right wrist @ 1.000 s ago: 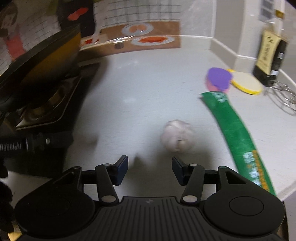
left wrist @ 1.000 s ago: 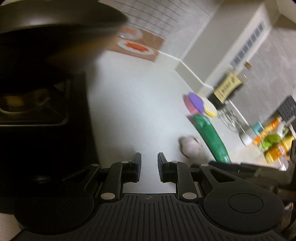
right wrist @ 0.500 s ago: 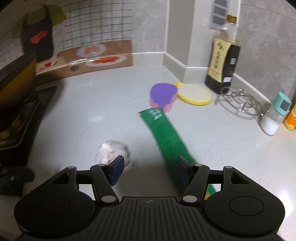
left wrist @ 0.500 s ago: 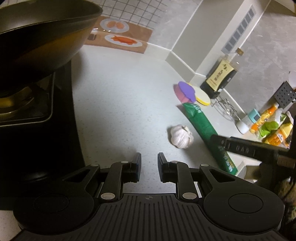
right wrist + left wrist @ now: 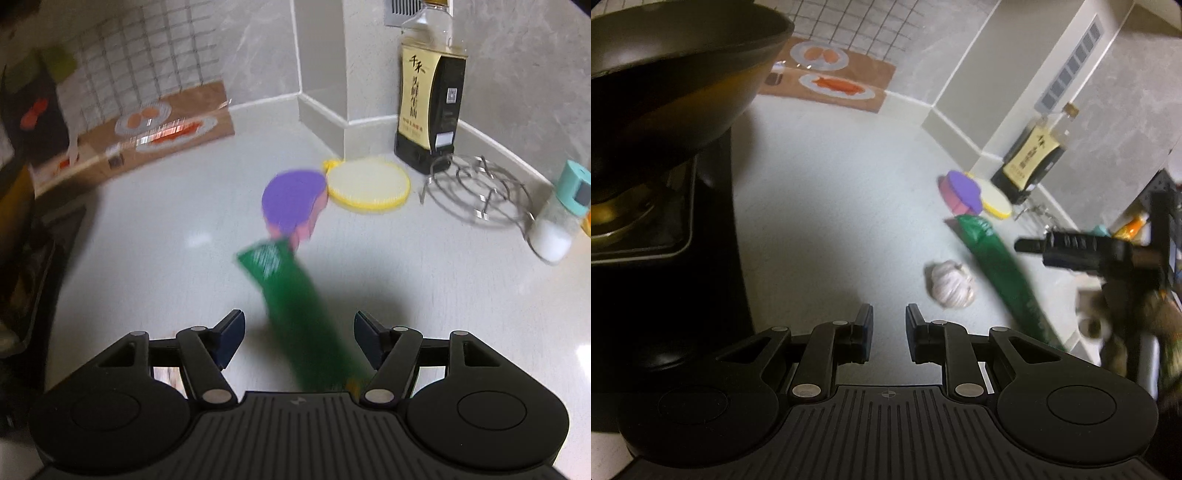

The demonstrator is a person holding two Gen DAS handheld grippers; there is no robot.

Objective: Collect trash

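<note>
In the left wrist view, a dark wok is seen at the upper left, set over a black stove. The left tool is found at the bottom centre, its jaws parted by a narrow gap with nothing between them, over the pale tabletop. Right of centre a garlic bulb is seen lying just beside a long green wrapper, whose far end lies at a purple pad. The right tool is seen at the right edge, blurred, above the wrapper. In the right wrist view, a printed board is propped against the tiled wall at the upper left. The right tool is shown at the bottom centre, its jaws spread wide and just widened further; the wrapper runs between them, touched by neither pad. Beyond it the purple pad and a yellow disc are seen, then a sauce bottle, a wire trivet and a shaker toward the right.
</note>
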